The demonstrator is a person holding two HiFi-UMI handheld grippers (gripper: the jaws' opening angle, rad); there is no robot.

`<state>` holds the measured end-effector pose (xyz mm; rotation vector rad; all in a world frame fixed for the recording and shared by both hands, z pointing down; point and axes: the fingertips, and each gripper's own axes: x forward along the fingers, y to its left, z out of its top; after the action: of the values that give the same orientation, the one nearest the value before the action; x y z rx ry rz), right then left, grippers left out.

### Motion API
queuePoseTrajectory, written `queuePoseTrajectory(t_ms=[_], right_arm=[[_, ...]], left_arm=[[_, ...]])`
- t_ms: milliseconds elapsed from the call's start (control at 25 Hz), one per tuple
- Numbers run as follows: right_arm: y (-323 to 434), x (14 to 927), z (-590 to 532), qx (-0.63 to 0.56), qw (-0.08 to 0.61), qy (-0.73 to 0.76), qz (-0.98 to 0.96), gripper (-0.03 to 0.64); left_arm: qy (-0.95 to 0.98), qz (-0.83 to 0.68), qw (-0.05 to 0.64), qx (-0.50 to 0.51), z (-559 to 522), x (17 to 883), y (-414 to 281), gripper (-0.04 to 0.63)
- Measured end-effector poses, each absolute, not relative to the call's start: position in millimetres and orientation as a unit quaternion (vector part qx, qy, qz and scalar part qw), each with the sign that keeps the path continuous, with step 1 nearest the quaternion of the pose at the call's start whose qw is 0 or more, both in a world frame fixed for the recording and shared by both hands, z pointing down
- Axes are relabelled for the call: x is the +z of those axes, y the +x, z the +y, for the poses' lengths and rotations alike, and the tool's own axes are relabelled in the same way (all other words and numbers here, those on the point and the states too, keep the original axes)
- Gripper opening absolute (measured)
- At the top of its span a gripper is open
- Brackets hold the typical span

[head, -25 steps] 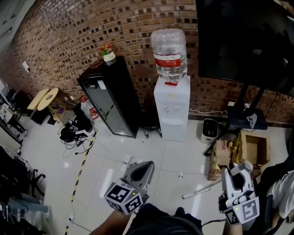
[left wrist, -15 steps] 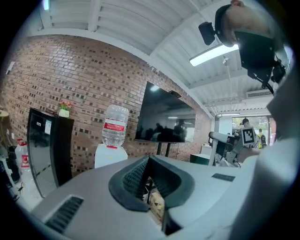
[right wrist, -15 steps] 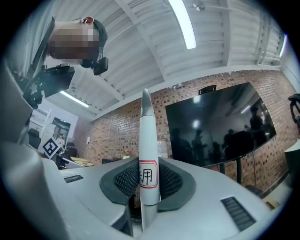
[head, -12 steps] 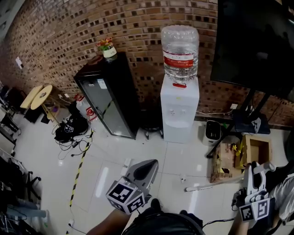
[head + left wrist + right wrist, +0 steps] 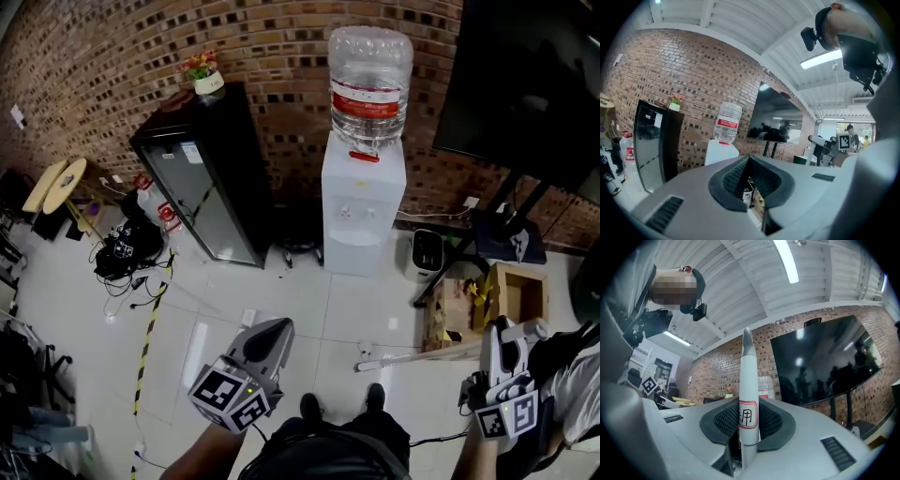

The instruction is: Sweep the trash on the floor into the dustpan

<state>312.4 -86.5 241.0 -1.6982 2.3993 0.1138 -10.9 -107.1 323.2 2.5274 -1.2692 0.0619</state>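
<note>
My right gripper (image 5: 511,330) is at the lower right of the head view, shut on a white broom handle (image 5: 412,354) that runs left from it, low over the tiled floor. In the right gripper view the handle (image 5: 748,376) stands upright between the jaws (image 5: 749,414) and bears a red-bordered label. My left gripper (image 5: 274,330) is at the lower middle, its jaws together with nothing in them; the left gripper view (image 5: 750,180) shows only a thin slit between them. A small white scrap (image 5: 364,349) lies on the floor near the handle's far end. No dustpan is in view.
A water dispenser (image 5: 364,202) and a black cabinet (image 5: 202,187) stand against the brick wall. Cardboard boxes (image 5: 516,298) and a TV stand (image 5: 502,234) are at the right. Yellow-black tape (image 5: 145,342) and cables (image 5: 122,258) are on the floor at left. The person's feet (image 5: 309,405) are below.
The head view has swung, so the dispenser and cabinet sit higher and further left. The right gripper has kept hold of the handle, whose far end now reaches further left. The left gripper has shifted left.
</note>
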Motion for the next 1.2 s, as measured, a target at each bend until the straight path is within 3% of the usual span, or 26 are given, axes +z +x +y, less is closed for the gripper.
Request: queuePoseTrajectory(t_ms=[520, 760, 1040, 1200], right_arm=[[385.9, 319.1, -146.8, -0.005, 0.094, -0.462, 0.882, 0.095], [451.0, 401.6, -174.3, -0.006, 0.050, -0.395, 0.917, 0.095], [503.3, 513.0, -201.7, -0.051, -0.020, -0.383, 0.922, 0.095], [513.2, 562.1, -206.5, -0.071, -0.049, -0.374, 0.923, 0.095]], left_arm=[[0.862, -0.468, 0.183, 0.057, -162.2, 392.0, 137.6, 0.006], [0.835, -0.507, 0.194, 0.085, -193.6, 450.5, 200.3, 0.006], [0.831, -0.503, 0.217, 0.092, -204.5, 484.9, 236.2, 0.006], [0.819, -0.522, 0.218, 0.095, -216.6, 501.9, 218.3, 0.006]])
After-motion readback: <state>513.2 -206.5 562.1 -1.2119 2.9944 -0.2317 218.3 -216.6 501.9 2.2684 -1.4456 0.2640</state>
